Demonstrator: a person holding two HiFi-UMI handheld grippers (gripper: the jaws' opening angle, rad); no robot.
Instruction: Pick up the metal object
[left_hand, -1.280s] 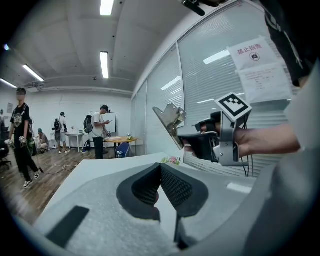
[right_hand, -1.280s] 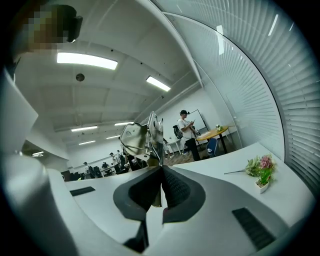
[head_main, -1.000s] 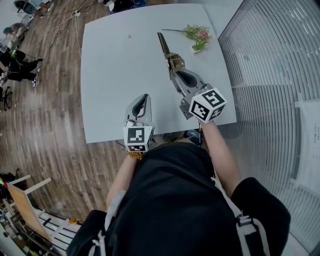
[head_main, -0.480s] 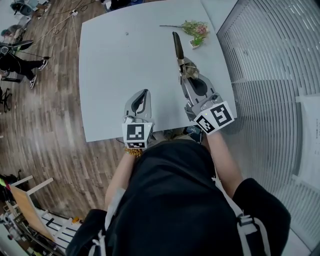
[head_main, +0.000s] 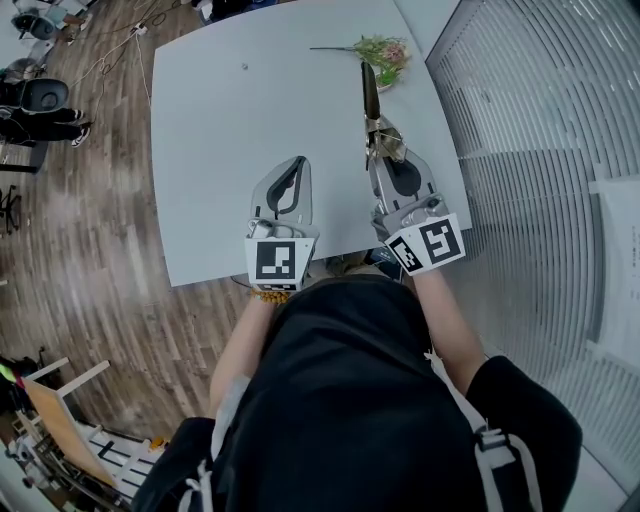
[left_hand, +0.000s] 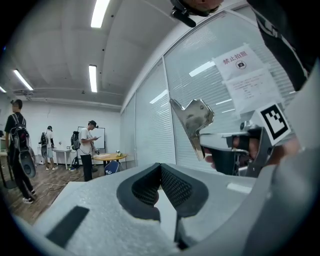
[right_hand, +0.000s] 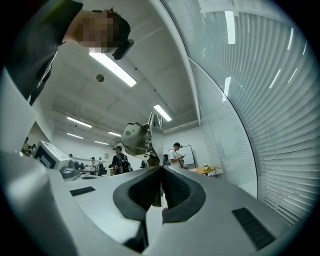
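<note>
The metal object (head_main: 372, 105) is being held by the right gripper (head_main: 384, 158), whose jaws are being pressed closed on its lower end. In the right gripper view the metal object (right_hand: 142, 135) is being shown as bright silver plates with a coil spring between them, standing up out of the closed pads of the right gripper (right_hand: 161, 172). In the head view a long, slim, dark part is being pointed away from the person, towards a flower sprig (head_main: 383, 50). The object is being carried over the right side of the white table (head_main: 230, 150). In the left gripper view its shiny plate (left_hand: 194, 117) is being seen against the glass wall.

The left gripper (head_main: 297, 163) is being held beside it with its jaws brought together on nothing (left_hand: 160, 170).

Counted: one metal object, two grippers, one table, one flower sprig.
</note>
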